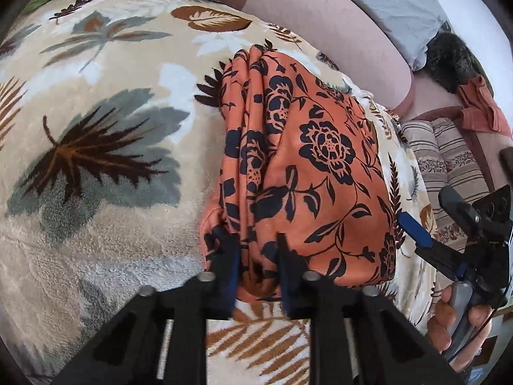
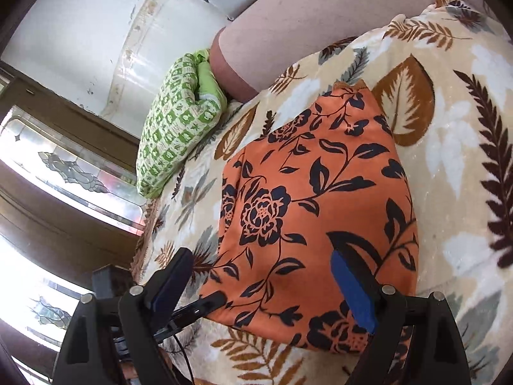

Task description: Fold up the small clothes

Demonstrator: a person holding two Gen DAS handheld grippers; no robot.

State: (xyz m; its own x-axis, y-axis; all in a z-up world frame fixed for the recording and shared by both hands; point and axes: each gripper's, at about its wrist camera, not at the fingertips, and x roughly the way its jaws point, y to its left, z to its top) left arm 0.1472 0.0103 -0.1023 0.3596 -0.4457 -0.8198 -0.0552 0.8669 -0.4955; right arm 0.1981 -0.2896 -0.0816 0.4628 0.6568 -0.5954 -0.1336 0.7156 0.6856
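Note:
An orange garment with dark blue flowers lies folded on a cream blanket with a leaf print. Its left side is gathered into long pleats. My left gripper is shut on the near end of those pleats, with cloth bulging between the blue pads. In the right wrist view the same garment lies flat, and my right gripper stands open over its near edge with nothing clamped. One left finger shows at the garment's near left corner. The right gripper also appears at the garment's right side, held by a hand.
A green patterned pillow lies at the blanket's far end against a pink padded backrest. A striped cushion, a dark furry thing and another orange cloth sit past the blanket's right edge. Windows are at left.

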